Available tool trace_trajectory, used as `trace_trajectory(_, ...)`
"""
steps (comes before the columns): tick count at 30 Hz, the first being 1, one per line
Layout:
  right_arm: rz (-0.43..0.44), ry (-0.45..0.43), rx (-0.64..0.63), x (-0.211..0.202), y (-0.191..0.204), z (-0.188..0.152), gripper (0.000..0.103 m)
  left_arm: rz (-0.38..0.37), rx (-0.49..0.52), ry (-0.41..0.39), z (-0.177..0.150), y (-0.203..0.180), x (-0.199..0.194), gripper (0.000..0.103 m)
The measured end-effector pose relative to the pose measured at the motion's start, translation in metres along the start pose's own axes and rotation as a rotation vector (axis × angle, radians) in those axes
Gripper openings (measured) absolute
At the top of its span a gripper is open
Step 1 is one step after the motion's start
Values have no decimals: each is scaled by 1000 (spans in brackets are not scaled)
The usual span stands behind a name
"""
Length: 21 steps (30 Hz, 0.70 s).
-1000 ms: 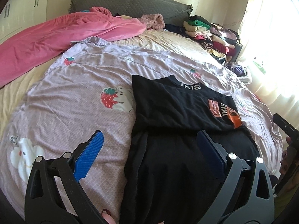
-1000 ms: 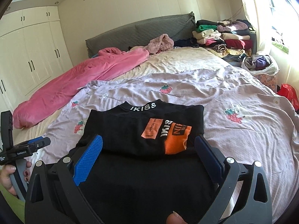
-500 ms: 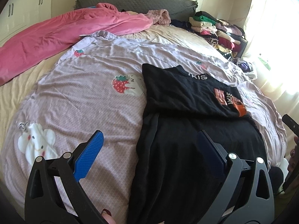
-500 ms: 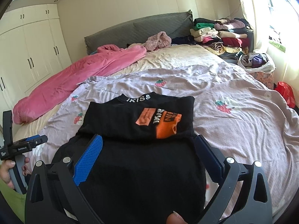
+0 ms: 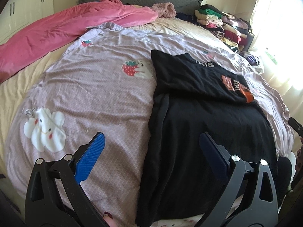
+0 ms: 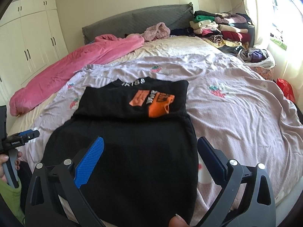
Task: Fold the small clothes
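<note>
A black garment (image 5: 208, 132) (image 6: 132, 151) with an orange print (image 6: 157, 104) and a white-lettered collar lies on the lilac strawberry sheet (image 5: 94, 94), its top part folded down over the long lower part. My left gripper (image 5: 151, 145) hovers open over the garment's left edge near the bed's foot, holding nothing. My right gripper (image 6: 150, 149) hovers open above the garment's lower half, also empty. The left gripper (image 6: 20, 138) shows at the left edge of the right wrist view, held by a hand.
A pink duvet (image 5: 66, 28) lies along the bed's far left. Stacks of folded clothes (image 6: 221, 30) stand at the headboard's right, a bag of clothes (image 6: 255, 56) beside the bed. White wardrobes (image 6: 28, 47) line the left wall; a bright window is at right.
Both grippers have drawn back toward the foot of the bed and risen; more of the garment's lower half shows. Both stay open. The garment has not moved.
</note>
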State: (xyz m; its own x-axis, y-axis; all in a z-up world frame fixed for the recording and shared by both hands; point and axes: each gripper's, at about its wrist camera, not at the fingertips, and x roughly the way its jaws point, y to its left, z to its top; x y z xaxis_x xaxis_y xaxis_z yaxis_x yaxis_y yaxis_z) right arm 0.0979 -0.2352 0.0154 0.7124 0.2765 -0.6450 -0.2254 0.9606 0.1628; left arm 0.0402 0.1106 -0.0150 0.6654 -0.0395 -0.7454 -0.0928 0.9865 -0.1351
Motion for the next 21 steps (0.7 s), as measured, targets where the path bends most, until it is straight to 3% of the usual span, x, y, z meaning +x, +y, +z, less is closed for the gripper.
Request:
trace_trajectory(17,-71,173,-35,22,-12,-42,98,-22,-46,82,-37,24,10,93)
trace_trajectory(19,-74,177,-35,22,-14,-43,98,-33,-45,85,-39,23,9,89)
trace_trajectory(21,-77,180,-33,22,-16,-44,98,-48,-34,96,-43,21,10,77)
